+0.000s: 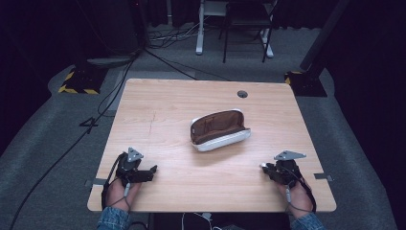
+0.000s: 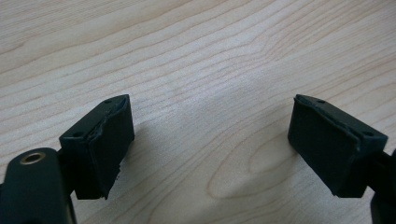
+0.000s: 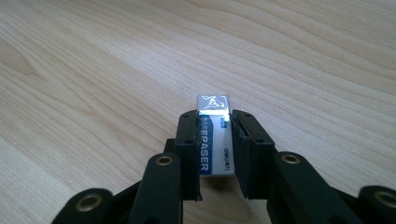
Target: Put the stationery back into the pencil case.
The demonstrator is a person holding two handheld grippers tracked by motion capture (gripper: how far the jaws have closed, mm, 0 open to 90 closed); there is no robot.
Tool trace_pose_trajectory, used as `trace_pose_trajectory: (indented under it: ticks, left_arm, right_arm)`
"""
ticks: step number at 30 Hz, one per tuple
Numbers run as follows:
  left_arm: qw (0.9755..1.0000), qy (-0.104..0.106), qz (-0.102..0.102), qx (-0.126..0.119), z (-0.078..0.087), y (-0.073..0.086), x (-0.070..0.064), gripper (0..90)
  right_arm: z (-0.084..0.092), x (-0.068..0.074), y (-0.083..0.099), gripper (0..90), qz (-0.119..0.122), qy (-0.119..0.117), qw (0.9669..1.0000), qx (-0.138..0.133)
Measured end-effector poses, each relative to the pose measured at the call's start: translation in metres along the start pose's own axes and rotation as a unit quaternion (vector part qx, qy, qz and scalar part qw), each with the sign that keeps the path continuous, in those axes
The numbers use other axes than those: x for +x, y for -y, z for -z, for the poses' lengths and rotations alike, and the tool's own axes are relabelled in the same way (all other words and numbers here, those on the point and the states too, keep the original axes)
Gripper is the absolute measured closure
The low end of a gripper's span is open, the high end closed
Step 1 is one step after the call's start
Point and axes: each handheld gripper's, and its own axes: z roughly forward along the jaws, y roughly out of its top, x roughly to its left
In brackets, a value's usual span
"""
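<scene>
White eraser (image 3: pixel 214 140), blue-sleeved, sits clamped between the shut jaws of the right gripper (image 1: pixel 266 167) near the desk's (image 1: pixel 158 120) front right corner, long axis along the jaws. Open pencil case (image 1: pixel 219 130) lies mid-desk, forward-left of it. Left gripper (image 2: pixel 210 144) stands wide open, empty.

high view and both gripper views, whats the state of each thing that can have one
pencil case: open, lying on the table, nothing visible inside
eraser: wrapped, clamped between the jaws
right gripper: shut on the eraser
left gripper: open, jaws wide, nothing between them
</scene>
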Motion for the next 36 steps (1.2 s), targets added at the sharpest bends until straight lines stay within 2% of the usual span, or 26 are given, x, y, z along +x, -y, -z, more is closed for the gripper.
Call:
trace_pose_trajectory:
  ticks: [8, 21, 29, 36]
  left_arm:
    - [1.0000, 0.000, 0.000, 0.000, 0.000, 0.000, 0.000, 14.8]
    - [1.0000, 0.001, 0.001, 0.000, 0.000, 0.000, 0.000, 14.9]
    - [1.0000, 0.000, -0.001, 0.000, -0.001, -0.001, -0.001, 14.8]
    - [1.0000, -0.001, -0.001, 0.000, -0.001, -0.001, -0.002, 15.0]
  right_arm:
    - [0.003, -0.003, 0.000, 73.2, -0.008, -0.007, 0.9999, -0.007]
    - [0.036, -0.010, -0.012, 73.2, -0.020, -0.028, 0.9983, -0.046]
    - [0.049, -0.011, -0.027, 73.2, -0.004, -0.038, 0.9972, -0.065]
    - [0.054, -0.015, -0.044, 73.2, -0.006, -0.050, 0.9959, -0.076]
